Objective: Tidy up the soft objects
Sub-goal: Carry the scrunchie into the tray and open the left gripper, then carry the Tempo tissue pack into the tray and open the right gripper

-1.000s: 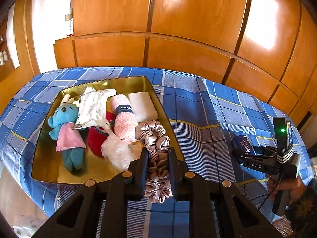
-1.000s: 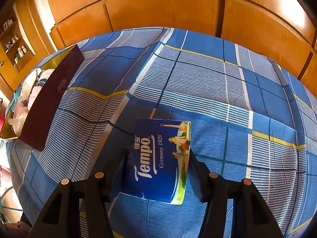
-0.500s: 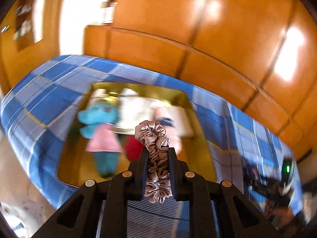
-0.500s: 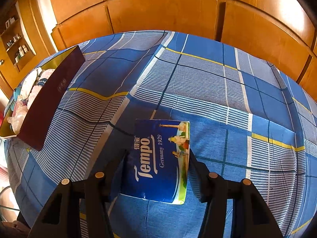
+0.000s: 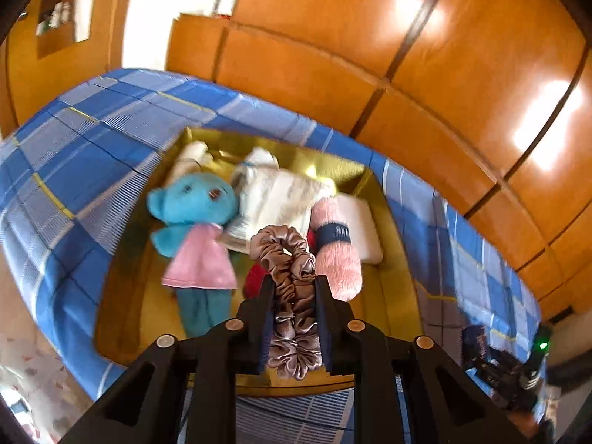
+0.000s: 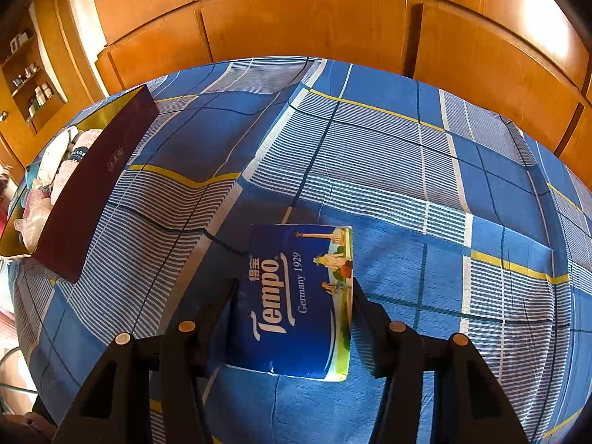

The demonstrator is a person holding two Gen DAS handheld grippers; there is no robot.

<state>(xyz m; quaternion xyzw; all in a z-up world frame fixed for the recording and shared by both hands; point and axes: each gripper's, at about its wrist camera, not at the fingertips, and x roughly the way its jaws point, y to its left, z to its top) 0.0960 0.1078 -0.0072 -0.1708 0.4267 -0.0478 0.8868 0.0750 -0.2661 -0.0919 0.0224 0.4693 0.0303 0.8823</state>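
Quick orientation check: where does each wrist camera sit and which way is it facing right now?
Left wrist: on the left gripper, angled down over the gold-lined box of soft toys; its fingers clamp a taupe satin scrunchie.
Right wrist: on the right gripper, angled down at the blue plaid bedsheet; its fingers flank a blue Tempo tissue pack.
Shared: box, bedsheet, wooden wardrobe.

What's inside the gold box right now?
In the gold box: a blue teddy, white cloth, a pink rolled towel, a white pad and something red, mostly hidden behind the scrunchie.
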